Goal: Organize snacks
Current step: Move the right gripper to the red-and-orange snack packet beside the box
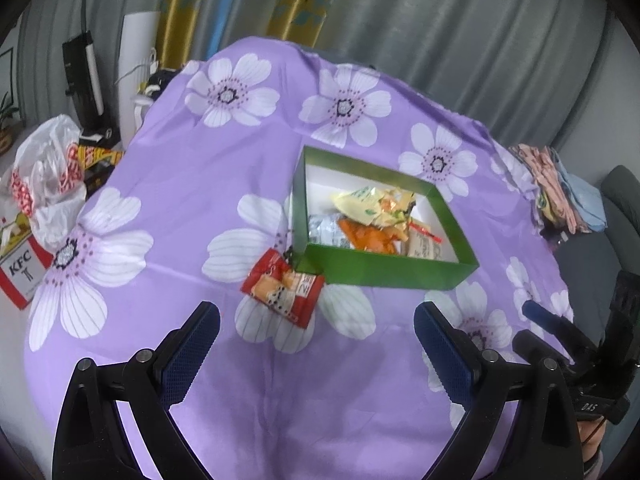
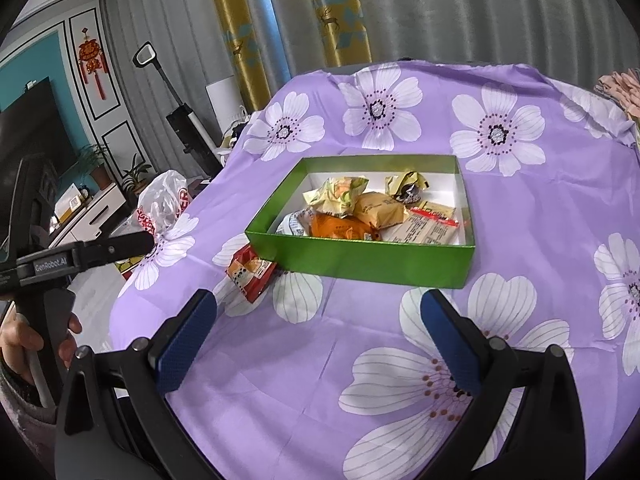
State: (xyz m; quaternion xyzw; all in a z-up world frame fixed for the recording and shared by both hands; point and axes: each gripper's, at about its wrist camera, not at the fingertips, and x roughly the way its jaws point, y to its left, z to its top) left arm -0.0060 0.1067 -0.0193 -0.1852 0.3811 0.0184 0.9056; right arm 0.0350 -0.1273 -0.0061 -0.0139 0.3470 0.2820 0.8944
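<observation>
Fingers (image 1: 444, 352) both grippers spread, level over tablecloth (image 1: 192, 184).

Soft daylight comes through the curtains (image 2: 280, 20) ahead of both tools, bright and even. Shadows on the purple cloth (image 1: 180, 208) stay faint. Both views bow hard toward black rounded corners. The left view is slightly smeared, the right sharper.

Black tool (image 2: 318, 326) frames, blue textured pads (image 2: 186, 340), silver screws
</observation>
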